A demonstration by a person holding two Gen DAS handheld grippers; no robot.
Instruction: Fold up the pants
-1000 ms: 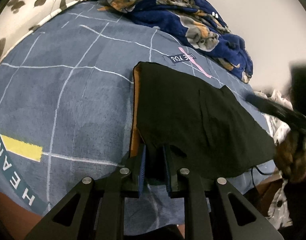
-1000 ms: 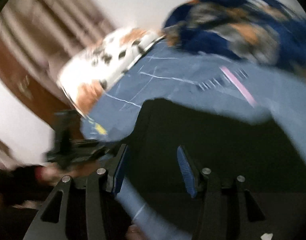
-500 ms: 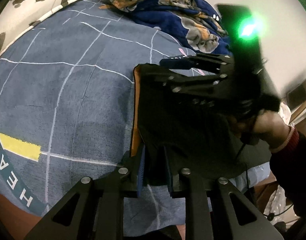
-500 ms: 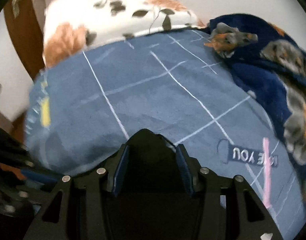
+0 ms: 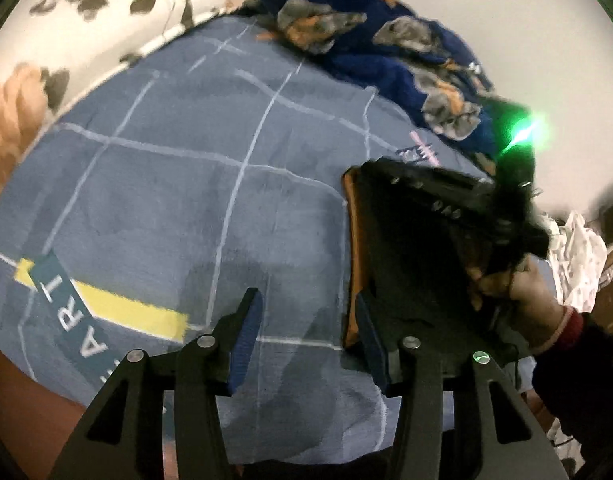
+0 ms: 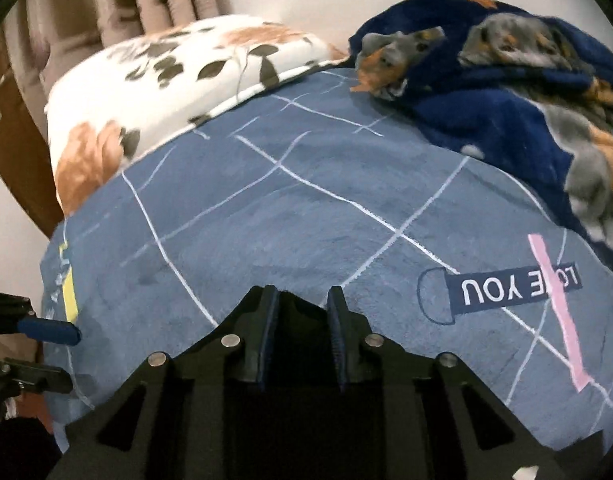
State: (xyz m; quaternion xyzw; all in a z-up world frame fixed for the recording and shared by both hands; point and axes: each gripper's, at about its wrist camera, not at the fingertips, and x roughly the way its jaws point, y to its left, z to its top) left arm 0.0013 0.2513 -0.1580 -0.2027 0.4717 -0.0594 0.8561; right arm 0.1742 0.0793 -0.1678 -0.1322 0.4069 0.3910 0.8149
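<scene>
The black fabric pants (image 5: 410,264), with an orange lining strip along one edge, lie partly folded on the right part of the blue-grey grid-printed bedspread (image 5: 186,208). A dark blue dog-print fleece blanket (image 5: 386,60) is heaped at the far side, and a white floral pillow (image 6: 166,80) lies at the head.

Left tongs (image 5: 308,340): jaws opening, with only bedspread between them. The right blue pad stands just beside the near orange-lined edge of the pants; nothing is gripped.

Right tongs (image 6: 302,336): jaws closing, with black cloth of the pants between them at the far corner. The gap is narrow, but the pads do not yet appear to press the fabric.

Handling judgement: the garment is light, limp and non-fragile. It will drape and sag wherever unsupported, and stacked layers may slide apart. Take hold at corners or along the folded edge, pinching all layers together. Lift both ends evenly, and lay the fold down flat rather than dragging it across the napped bedspread.
</scene>
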